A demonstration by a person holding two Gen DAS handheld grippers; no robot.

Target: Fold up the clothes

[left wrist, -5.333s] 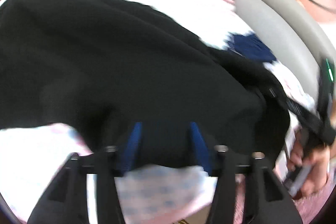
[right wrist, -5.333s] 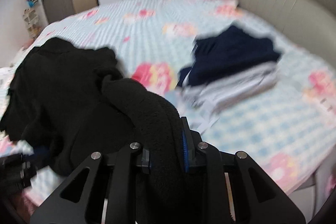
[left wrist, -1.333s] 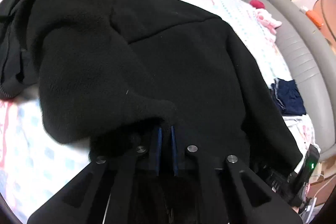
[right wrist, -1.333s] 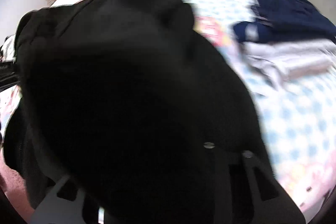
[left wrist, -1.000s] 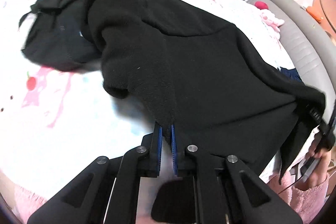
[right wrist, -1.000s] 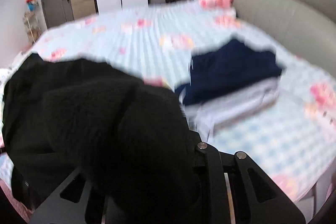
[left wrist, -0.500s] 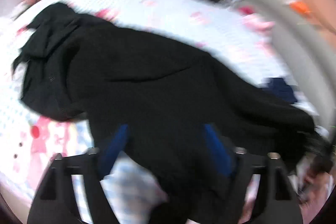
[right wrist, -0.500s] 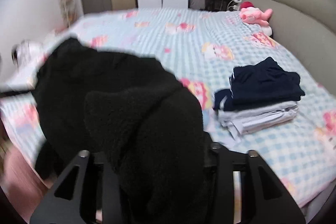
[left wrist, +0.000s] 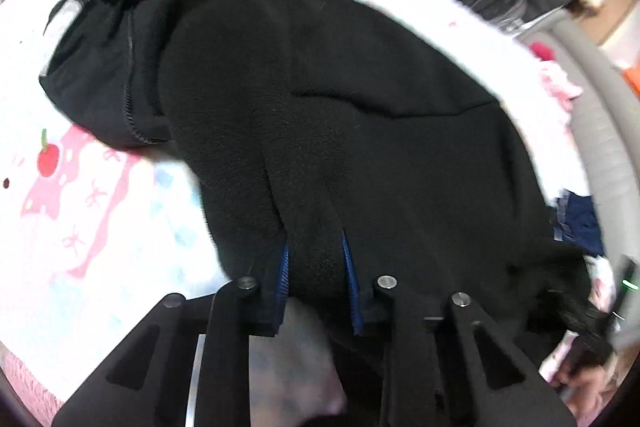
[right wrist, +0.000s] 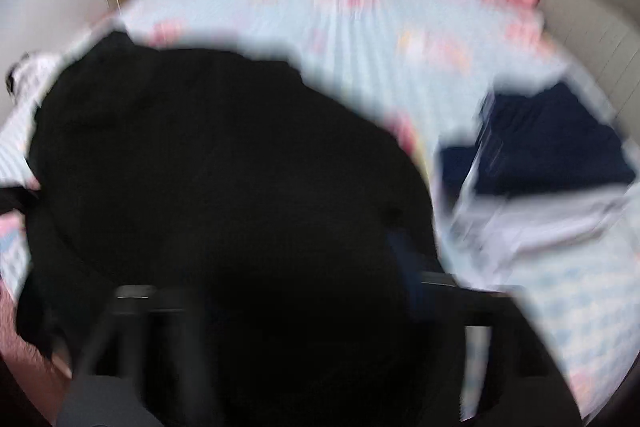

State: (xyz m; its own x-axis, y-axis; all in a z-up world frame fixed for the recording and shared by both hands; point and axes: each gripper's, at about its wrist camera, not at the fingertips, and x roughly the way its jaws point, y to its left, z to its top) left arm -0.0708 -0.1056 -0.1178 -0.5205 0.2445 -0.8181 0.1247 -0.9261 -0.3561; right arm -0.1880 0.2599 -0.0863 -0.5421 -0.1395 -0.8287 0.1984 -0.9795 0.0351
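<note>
At the left gripper point(left wrist: 314, 253): jaws just drawn closer, pinching a thick fold of the black fleece jacket point(left wrist: 360, 107) between the blue pads point(left wrist: 283, 267). Held only by the hem edge, with fleece bulging above and below the pads.

At the right gripper point(right wrist: 352, 259): jaws likewise just drawn closer, with fleece heaped over and between them. Could not tell whether gripped or merely draped, as blur and black cloth hid all but one blue pad point(right wrist: 404, 259).

Beyond the jaws: most of the jacket spread across the bed sheet point(left wrist: 100, 227), body uppermost. Bunched at the far end, with a zipper point(left wrist: 129, 83) running along a rumpled flap. Not yet squared, by the look of it.

Further out: a folded stack of navy and grey clothes point(right wrist: 552, 155) just beside the jacket's right edge, near the grey headboard point(left wrist: 600, 147).

Risks, as judged:
- Could slip out of the left pinch on any sharp pull, given thick springy fleece caught in a bulky fold.
- Could drop one corner mid-lift if the right side was only draped, leaving the fold skewed.
- Could trap the bunched far end inside the fold, making a lumpy result.
- Could snag along the zipper line and twist.
- Could sweep into the finished stack and knock it apart.
</note>
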